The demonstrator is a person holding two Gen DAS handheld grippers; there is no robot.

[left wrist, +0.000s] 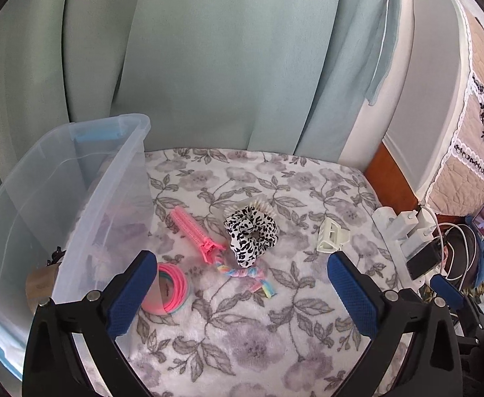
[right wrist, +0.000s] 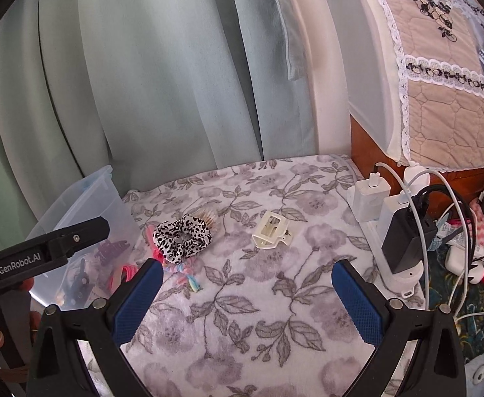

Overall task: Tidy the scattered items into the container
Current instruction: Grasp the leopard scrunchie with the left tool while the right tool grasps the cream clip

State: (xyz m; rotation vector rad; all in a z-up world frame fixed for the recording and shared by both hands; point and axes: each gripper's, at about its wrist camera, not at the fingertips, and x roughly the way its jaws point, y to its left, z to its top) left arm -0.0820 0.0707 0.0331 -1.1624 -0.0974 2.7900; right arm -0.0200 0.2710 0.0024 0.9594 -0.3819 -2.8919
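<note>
The left claw's black body (right wrist: pixel 40 251) reads "GenRobot.AI" in white.

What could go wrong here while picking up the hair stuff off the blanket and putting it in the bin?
The leopard scrunchie lies on a cream comb, so one grab may drag both. The pink clip touches the rainbow tie and could snag it. The cream claw clip lies nearest the chargers; a sweep there might catch cables.

A floral blanket (left wrist: pixel 242 330) in grey and white covers the surface. Behind it hang pale green curtains (left wrist: pixel 208 59). To the right stands a white power strip (right wrist: pixel 390 231) with white chargers (right wrist: pixel 369 195) and a black adapter (right wrist: pixel 407 241) plugged in, white cables (right wrist: pixel 440 264) trailing off. Farther right, a quilted beige cover with lace trim (right wrist: pixel 447 99) drapes over a wooden edge.
</note>
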